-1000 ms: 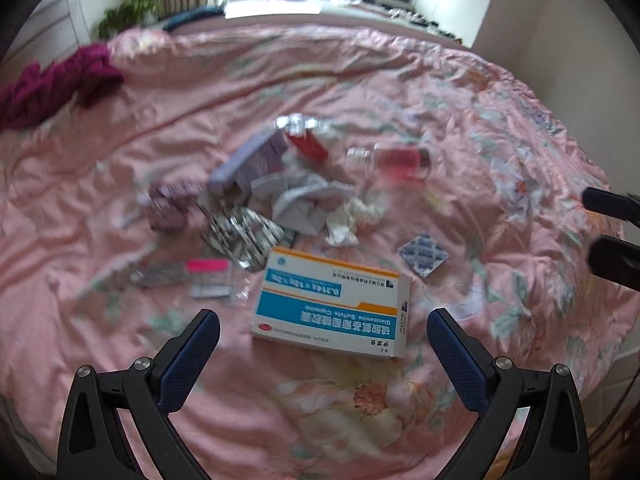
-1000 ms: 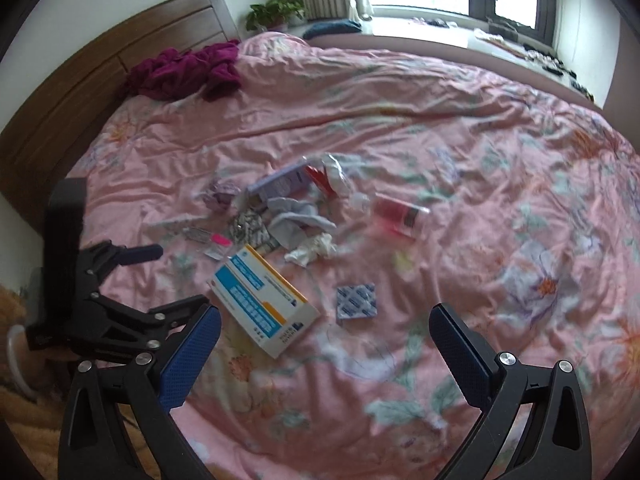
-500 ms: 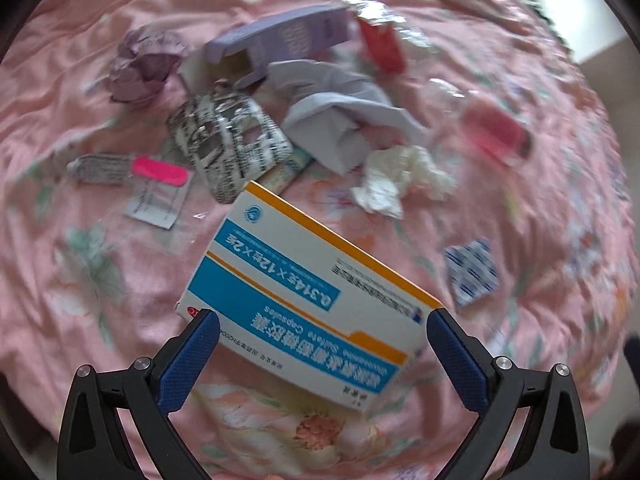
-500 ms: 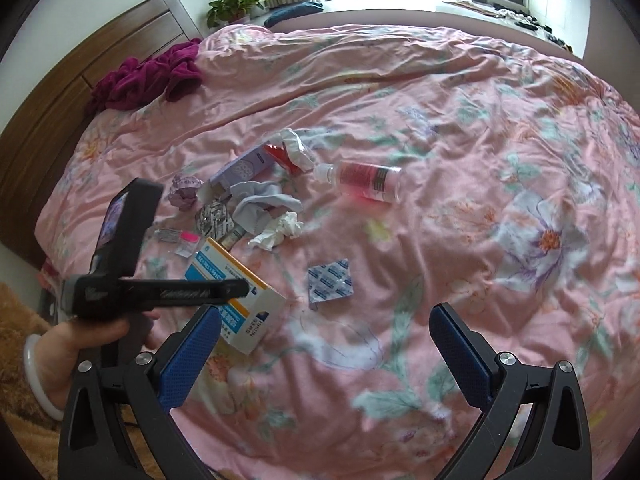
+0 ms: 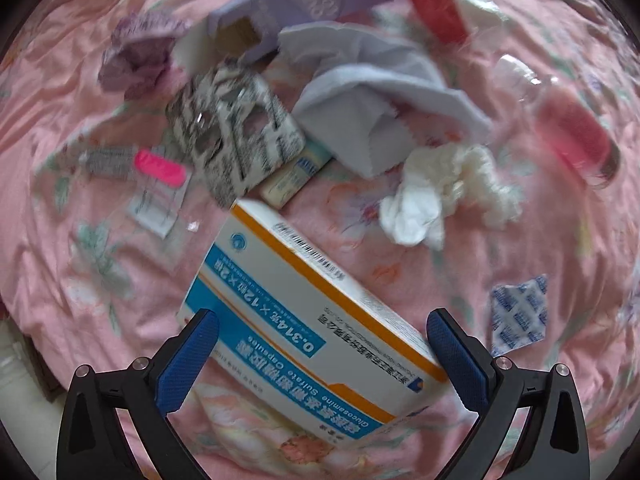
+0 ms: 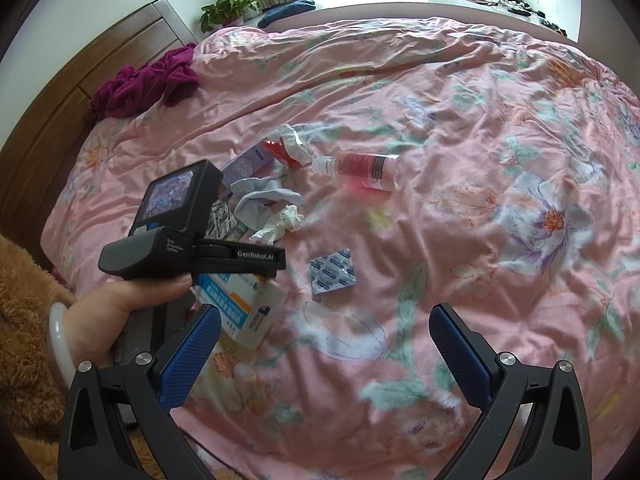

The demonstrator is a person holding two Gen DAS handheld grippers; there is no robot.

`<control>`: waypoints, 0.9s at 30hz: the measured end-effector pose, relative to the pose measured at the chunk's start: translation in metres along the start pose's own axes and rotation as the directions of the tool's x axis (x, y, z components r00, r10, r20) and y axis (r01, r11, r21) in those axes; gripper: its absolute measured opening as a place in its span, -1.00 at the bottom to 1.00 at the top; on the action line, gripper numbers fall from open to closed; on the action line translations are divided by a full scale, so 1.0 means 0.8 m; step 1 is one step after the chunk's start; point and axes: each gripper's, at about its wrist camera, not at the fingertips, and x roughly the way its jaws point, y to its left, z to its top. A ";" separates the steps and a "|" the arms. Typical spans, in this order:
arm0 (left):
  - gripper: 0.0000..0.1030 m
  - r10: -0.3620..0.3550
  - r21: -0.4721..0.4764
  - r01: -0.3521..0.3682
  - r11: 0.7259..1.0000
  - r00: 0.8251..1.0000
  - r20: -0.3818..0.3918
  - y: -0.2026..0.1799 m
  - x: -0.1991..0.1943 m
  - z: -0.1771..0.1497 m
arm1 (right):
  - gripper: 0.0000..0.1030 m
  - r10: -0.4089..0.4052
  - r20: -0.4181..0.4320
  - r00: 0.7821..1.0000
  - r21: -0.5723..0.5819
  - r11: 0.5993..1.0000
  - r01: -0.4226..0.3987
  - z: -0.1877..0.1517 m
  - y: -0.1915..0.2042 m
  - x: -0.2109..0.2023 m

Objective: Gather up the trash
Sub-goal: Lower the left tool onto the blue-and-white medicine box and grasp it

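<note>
A white, blue and orange medicine box (image 5: 308, 320) lies flat on the pink bedspread (image 5: 460, 292). My left gripper (image 5: 323, 330) is open, and its blue fingers straddle the near end of the box without closing on it. Beyond the box lie a crumpled white tissue (image 5: 444, 196), a pale grey cloth (image 5: 380, 92), a foil blister pack (image 5: 236, 136), a purple box (image 5: 308, 4) and a pink bottle (image 5: 576, 136). In the right wrist view my right gripper (image 6: 324, 344) hangs open over bare bedspread (image 6: 480, 240), and the left gripper's body (image 6: 188, 256) covers part of the medicine box (image 6: 248, 304).
A small blue-and-white sachet (image 5: 518, 320) lies right of the box, seen also as the sachet (image 6: 332, 272) in the right wrist view. A pink-tipped packet (image 5: 160, 184) and a crumpled purple wrapper (image 5: 136, 56) lie to the left. A dark red garment (image 6: 148, 80) sits by the wooden headboard (image 6: 80, 92).
My left gripper has dropped closer to the bed and forward, so the medicine box now lies between its open fingers. The right gripper has shifted only slightly.
</note>
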 end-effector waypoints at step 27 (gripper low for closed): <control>0.20 -0.189 -0.187 0.187 0.964 0.982 0.005 0.063 -0.024 0.008 | 1.00 0.028 -0.035 0.999 0.010 1.000 -0.028 0.006 0.004 0.018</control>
